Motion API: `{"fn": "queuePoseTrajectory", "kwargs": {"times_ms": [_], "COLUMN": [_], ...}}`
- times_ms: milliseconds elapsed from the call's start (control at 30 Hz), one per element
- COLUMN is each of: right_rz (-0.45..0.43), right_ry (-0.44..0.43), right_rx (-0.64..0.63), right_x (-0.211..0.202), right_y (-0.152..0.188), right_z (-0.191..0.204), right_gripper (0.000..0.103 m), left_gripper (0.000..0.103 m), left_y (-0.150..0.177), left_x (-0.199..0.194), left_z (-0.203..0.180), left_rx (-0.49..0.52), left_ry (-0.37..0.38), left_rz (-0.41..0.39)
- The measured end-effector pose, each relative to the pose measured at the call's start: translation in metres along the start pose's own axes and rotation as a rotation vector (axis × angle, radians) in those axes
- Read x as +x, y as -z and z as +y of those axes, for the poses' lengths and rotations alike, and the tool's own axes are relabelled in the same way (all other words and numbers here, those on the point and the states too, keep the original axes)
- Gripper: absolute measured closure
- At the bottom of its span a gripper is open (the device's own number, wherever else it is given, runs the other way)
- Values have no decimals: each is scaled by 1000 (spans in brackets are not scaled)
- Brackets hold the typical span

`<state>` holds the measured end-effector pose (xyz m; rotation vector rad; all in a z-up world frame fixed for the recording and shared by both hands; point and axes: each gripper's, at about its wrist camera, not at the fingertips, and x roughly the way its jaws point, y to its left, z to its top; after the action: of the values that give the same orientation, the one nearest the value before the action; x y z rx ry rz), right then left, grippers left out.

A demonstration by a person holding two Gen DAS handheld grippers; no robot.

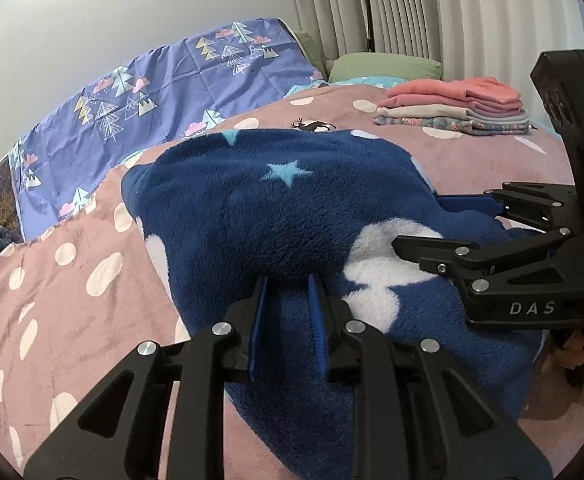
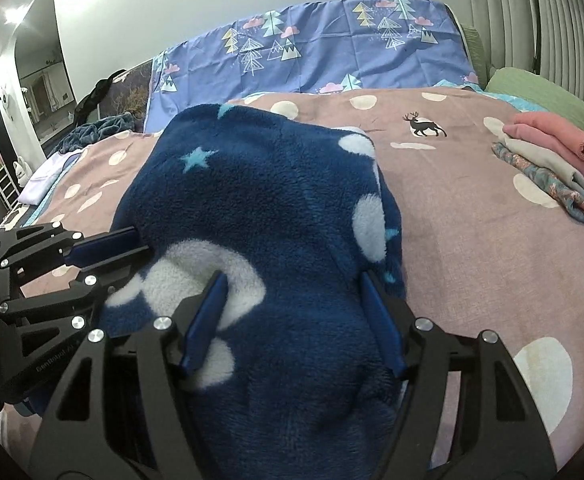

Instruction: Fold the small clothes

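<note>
Two wrist-mounted fisheye cameras look steeply down along their own fingers, close over a pink spotted bedspread (image 1: 72,280). Both face the curtained far wall, sharing the navy fleece garment (image 2: 260,208), the folded pile (image 1: 455,108) and each other's gripper.

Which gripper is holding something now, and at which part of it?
The left gripper pinches the near edge of the navy fleece garment. The right gripper stands open around the fleece, gripping nothing.
</note>
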<state>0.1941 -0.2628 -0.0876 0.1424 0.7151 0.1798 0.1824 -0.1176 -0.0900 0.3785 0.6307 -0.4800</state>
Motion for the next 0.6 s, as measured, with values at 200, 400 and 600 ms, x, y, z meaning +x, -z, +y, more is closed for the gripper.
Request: {"fn": "queuePoseTrajectory", "kwargs": {"times_ms": [200, 400, 600], "right_rz": [-1, -10, -26], "right_ry": [-21, -12, 1], "right_rx": [21, 10, -21], "right_x": [0, 0, -1], "right_y": [0, 0, 1], "right_z": [-5, -3, 3], "right_gripper": [34, 34, 34], "left_gripper": [79, 80, 79], "left_y": [-40, -83, -41], "left_x": [-25, 34, 106], "left_z": [31, 78, 77], "left_rx": [-106, -165, -176], "left_ry": [1, -16, -31], "left_rz": [-108, -54, 65]}}
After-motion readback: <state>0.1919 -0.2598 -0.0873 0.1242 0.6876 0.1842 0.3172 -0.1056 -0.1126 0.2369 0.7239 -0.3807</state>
